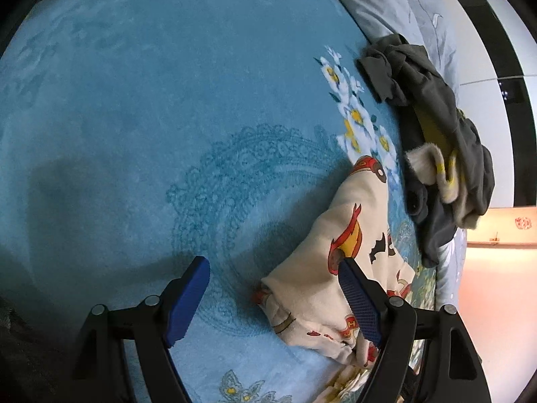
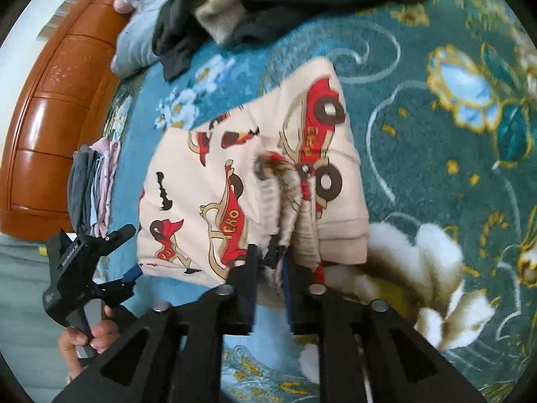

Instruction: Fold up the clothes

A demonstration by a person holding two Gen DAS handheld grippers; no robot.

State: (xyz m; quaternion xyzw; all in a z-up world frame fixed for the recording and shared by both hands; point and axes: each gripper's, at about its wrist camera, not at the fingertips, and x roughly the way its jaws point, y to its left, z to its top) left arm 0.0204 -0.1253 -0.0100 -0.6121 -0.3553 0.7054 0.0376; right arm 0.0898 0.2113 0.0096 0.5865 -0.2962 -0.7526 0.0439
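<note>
A cream garment printed with red cars [image 2: 214,188] lies folded on the teal floral blanket [image 2: 419,154]. My right gripper [image 2: 271,262] is shut on a bunched fold of this garment at its near edge and lifts it slightly. In the left wrist view the same garment [image 1: 335,268] lies at the lower right. My left gripper [image 1: 273,297] is open and empty just above the blanket [image 1: 151,117], its right finger over the garment's edge. It also shows from the side in the right wrist view [image 2: 100,262], held in a hand.
A heap of dark grey and yellow clothes [image 1: 443,141] lies at the blanket's edge, also in the right wrist view [image 2: 268,3]. A small stack of folded clothes [image 2: 94,188] sits by the wooden headboard [image 2: 57,107]. A grey floral pillow [image 1: 396,3] lies beyond the heap.
</note>
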